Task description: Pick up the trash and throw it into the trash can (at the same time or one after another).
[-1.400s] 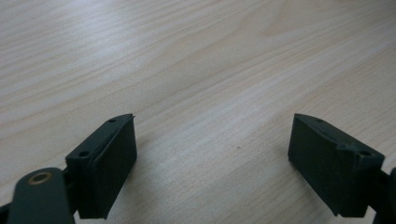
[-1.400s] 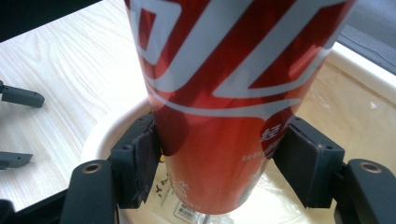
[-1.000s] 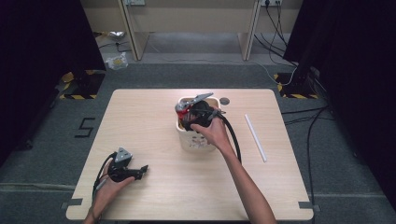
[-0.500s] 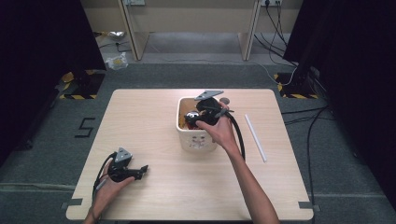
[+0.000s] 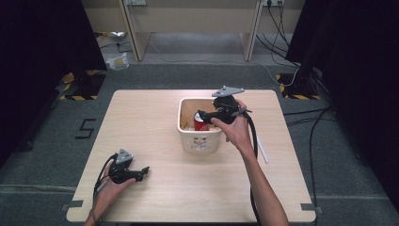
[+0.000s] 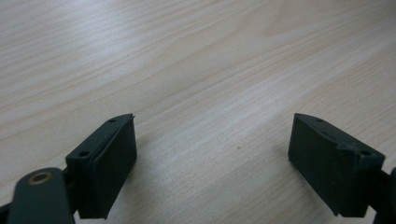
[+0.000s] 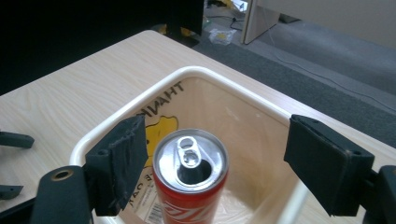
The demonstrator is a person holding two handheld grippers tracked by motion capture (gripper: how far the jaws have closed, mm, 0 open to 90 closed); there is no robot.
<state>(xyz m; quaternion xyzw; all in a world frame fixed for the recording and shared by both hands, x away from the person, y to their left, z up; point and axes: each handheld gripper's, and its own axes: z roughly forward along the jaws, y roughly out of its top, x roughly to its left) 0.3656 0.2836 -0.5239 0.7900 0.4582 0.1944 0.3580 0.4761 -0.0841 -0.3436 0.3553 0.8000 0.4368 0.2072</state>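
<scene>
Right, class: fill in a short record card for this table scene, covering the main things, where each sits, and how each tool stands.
Can: red can, upright inside the tub, top opened
Tub: white tub, on the table
Right tool: right tool, jaws open, either side of the can, not gripping
Left tool: left tool, jaws open, low over bare wood
Table: wooden table
Other: white stick near the right edge

Red can (image 7: 190, 184), silver top, white lettering low on its side. Cream tub (image 7: 140, 95), inner wall printed with dark letters and a yellow patch. Pale wood-grain tabletop (image 6: 196, 60). Black jaws throughout. Grey carpet floor (image 5: 197, 75).
</scene>
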